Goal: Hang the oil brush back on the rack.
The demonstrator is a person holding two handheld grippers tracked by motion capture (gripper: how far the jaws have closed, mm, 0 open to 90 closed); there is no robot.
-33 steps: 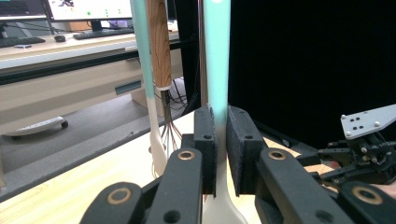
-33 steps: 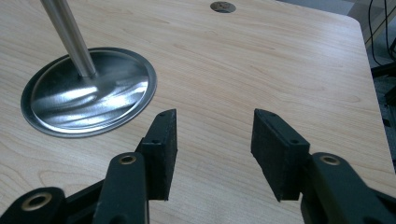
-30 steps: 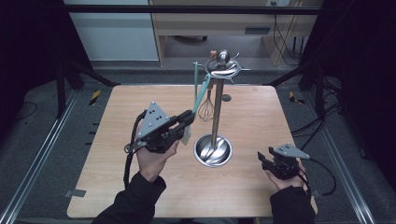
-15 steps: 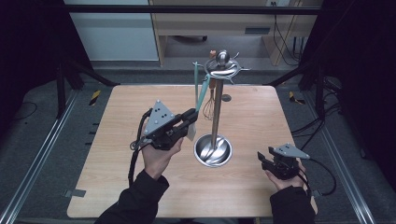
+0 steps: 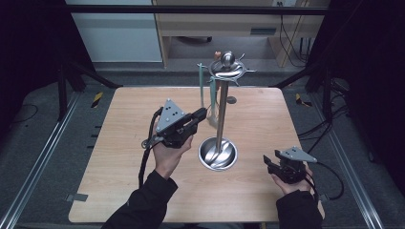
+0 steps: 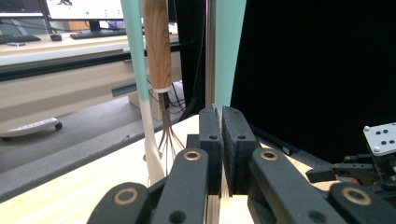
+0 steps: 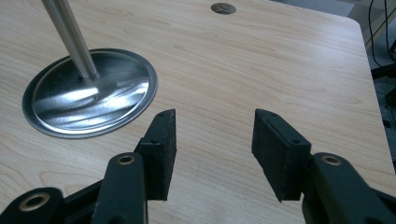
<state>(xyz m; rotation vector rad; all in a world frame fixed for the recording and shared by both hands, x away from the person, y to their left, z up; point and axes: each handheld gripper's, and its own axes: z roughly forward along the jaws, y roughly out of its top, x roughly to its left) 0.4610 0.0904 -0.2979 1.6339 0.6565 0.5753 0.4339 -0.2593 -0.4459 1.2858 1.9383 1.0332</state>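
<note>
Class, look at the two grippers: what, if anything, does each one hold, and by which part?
The left gripper is shut on a mint-green hanging utensil, gripping its lower, flat end. The right gripper is open and holds nothing.

One wooden table (image 5: 143,157) carries one steel stand (image 5: 218,153) — a single pole on a round base. Three utensils hang from it: two mint-green handled ones (image 6: 132,51) and one wooden-handled whisk (image 6: 158,51). Two grippers (one per hand) — left gripper (image 5: 203,114), right gripper (image 5: 268,162).
</note>
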